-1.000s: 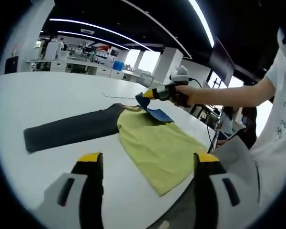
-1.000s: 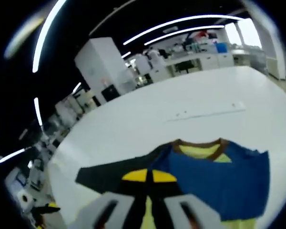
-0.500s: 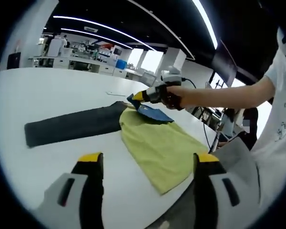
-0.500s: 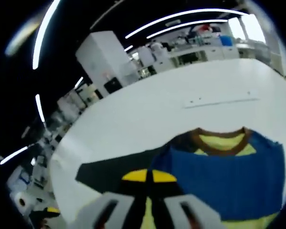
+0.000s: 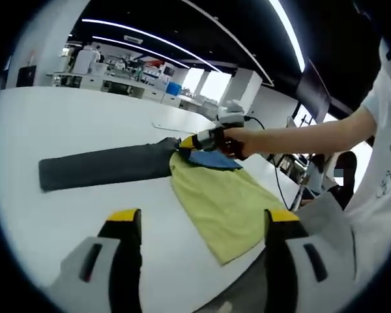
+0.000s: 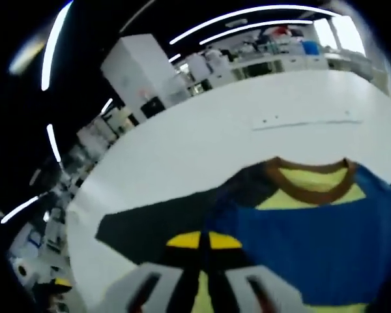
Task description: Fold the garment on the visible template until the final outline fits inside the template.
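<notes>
Yellow garment [image 5: 225, 202] (blue panel, brown collar) pinched by right tool [image 6: 204, 242].

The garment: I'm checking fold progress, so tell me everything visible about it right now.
The garment is a soft knit top lying on the white table: a yellow-green body spread flat toward the table edge, a blue panel at the shoulders, a brown-trimmed neckline, and one dark grey sleeve stretched straight out to the side. The right gripper, shut, pinches the cloth near the collar. The left gripper hovers open, not touching it.
</notes>
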